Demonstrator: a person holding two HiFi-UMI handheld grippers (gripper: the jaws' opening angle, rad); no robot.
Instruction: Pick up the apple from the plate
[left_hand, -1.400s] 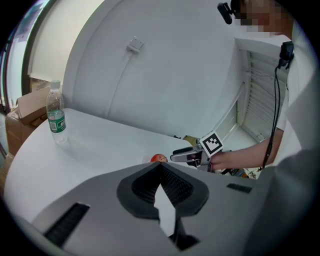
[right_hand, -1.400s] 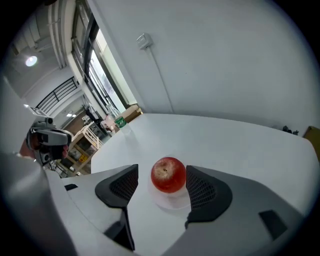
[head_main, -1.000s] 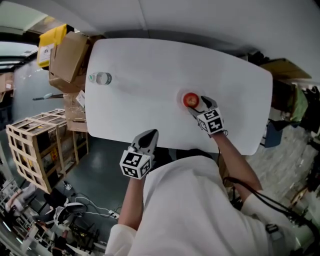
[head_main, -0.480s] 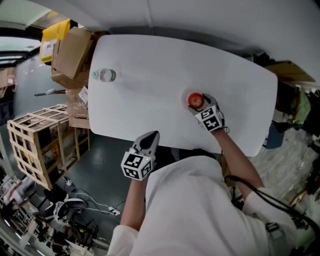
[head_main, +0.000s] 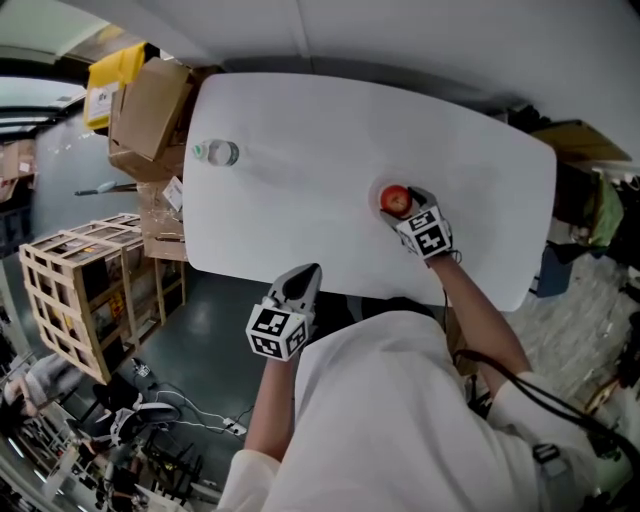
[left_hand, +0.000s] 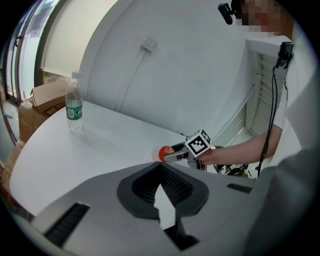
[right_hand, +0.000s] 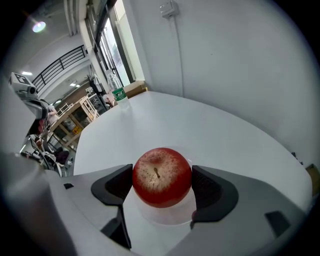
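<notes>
The apple is sitting on the little clear plate on the white desk, right between the right gripper's fingers. They've just been opening and are spread wide. One's up against the apple's side, the other's got a sliver of gap, so no squeeze. The left gripper hangs off the desk's near edge, fingers closed on nothing.
</notes>
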